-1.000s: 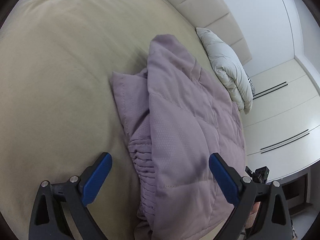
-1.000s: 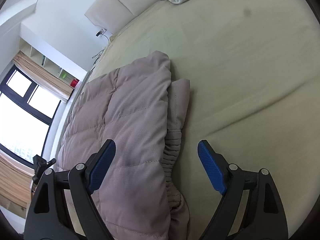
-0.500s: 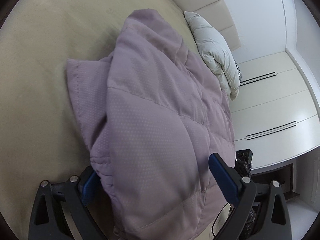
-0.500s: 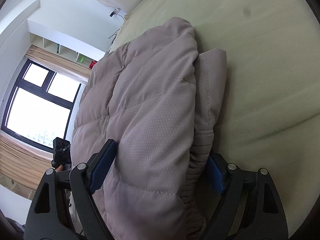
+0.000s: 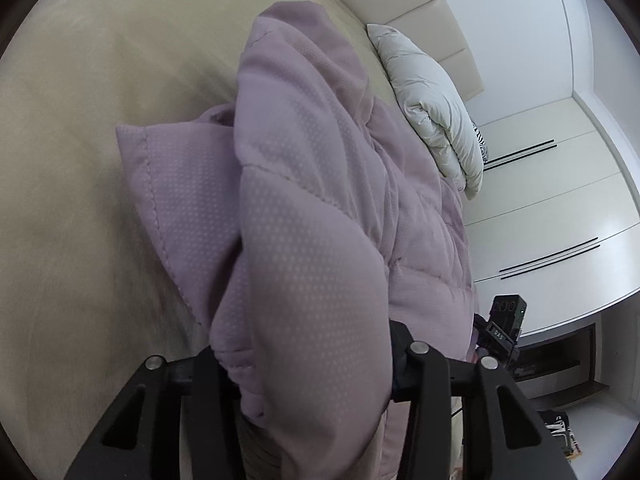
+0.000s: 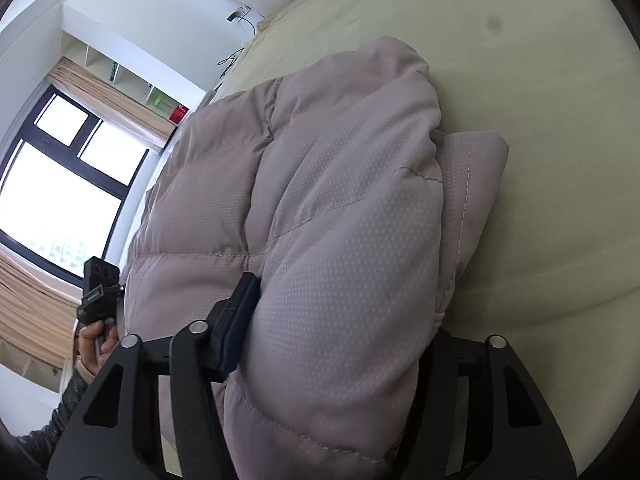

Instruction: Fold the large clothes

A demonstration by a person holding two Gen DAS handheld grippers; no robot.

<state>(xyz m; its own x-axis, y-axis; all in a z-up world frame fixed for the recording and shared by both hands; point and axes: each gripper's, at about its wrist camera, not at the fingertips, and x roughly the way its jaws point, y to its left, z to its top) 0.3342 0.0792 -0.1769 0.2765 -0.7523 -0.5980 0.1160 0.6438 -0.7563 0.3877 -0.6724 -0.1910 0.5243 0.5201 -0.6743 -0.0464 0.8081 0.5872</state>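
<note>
A home bedroom: beige bed (image 5: 80,128), padded headboard (image 5: 400,12), white wardrobe (image 5: 560,200), curtained window (image 6: 60,184).

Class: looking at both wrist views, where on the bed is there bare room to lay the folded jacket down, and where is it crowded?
Bare sheet lies right of the jacket, toward the headboard. Crowded: the white duvet by the headboard, and the near edge, where both grippers clamp the jacket.

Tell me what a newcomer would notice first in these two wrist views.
The puffy lilac quilted jacket fills the middle of both views, bunched on the beige bed and bulging between the fingers of each tool. The left tool and right tool are both shut on its near edge. Next come the white pillow by the headboard in the left view and the bright window at the left of the right view.
</note>
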